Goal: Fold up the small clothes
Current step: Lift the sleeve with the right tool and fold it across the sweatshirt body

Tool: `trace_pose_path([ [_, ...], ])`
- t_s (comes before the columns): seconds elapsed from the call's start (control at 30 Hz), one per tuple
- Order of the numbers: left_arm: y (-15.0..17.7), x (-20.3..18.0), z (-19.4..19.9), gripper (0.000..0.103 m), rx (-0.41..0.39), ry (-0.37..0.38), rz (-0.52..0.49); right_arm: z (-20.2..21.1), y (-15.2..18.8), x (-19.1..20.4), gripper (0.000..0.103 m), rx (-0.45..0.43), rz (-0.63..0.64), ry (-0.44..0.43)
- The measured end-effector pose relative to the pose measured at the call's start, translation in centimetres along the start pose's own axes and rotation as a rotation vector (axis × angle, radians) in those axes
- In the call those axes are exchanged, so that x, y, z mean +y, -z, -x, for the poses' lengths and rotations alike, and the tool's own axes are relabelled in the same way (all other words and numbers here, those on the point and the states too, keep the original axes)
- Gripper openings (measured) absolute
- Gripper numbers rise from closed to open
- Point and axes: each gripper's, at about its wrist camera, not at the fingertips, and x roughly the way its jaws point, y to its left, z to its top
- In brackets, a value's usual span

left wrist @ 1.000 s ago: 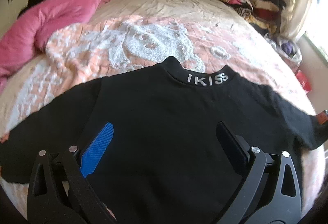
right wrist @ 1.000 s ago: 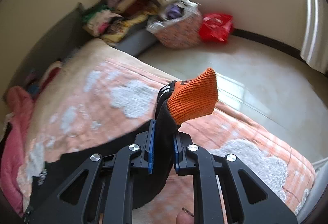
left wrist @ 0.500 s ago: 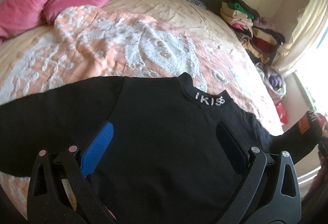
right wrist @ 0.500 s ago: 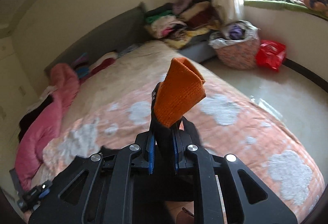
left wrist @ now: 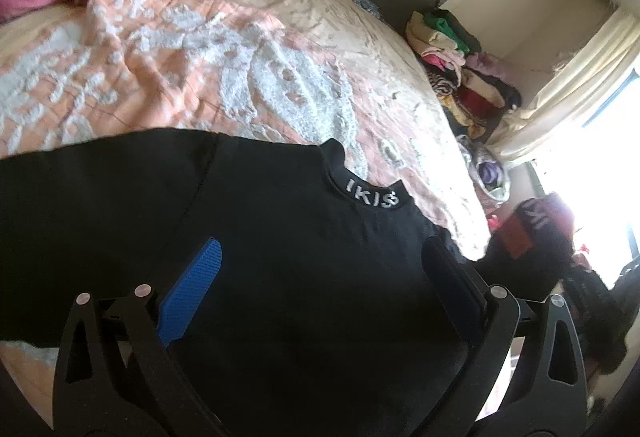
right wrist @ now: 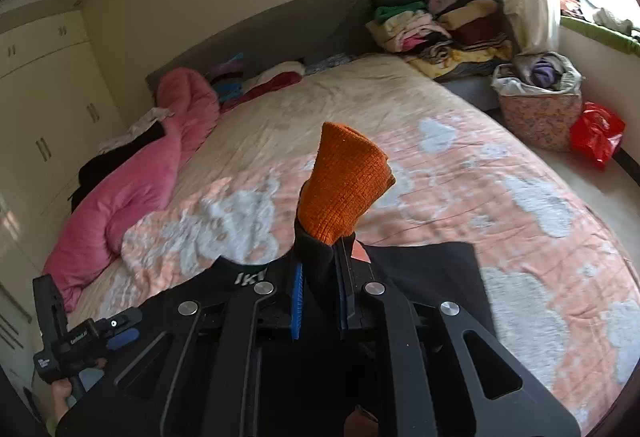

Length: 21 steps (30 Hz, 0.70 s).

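Observation:
A black sweater (left wrist: 280, 245) with a lettered collar (left wrist: 372, 197) lies spread on the peach and white bedspread (left wrist: 200, 69). Over its body hangs my left gripper (left wrist: 320, 277), open, its blue pad (left wrist: 192, 301) and dark finger (left wrist: 448, 277) wide apart with only flat fabric under them. My right gripper (right wrist: 320, 277) is shut on the sweater's right sleeve just below the orange cuff (right wrist: 344, 189), which sticks up past the fingertips. The lifted sleeve and cuff (left wrist: 524, 233) show at the right edge of the left wrist view. A hand holds the left gripper (right wrist: 120, 329) at the lower left of the right wrist view.
A pink duvet (right wrist: 132, 189) lies along the bed's left side by the grey headboard (right wrist: 280, 25). Stacks of folded clothes (right wrist: 440, 25) sit at the bed's far right corner. A basket of laundry (right wrist: 536, 105) and a red bag (right wrist: 596, 133) stand on the floor. Wardrobe doors (right wrist: 48, 97) line the left wall.
My right gripper has lifted the sleeve and swung it from the bed's floor-side edge in over the bed. The left gripper shifted across the sweater and rolled, staying open.

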Motion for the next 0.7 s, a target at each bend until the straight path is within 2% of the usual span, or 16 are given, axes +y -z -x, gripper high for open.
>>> trace_pose_path([
  [0.2,-0.2,0.7,-0.1,0.094,0.027,0.075,0.043,-2.3,1.5,3.3,0.012,0.041,0.042,-0.042],
  [0.7,0.0,2.6,-1.9,0.094,0.095,0.113,0.109,-7.6,6.7,9.1,0.012,0.182,0.120,-0.142],
])
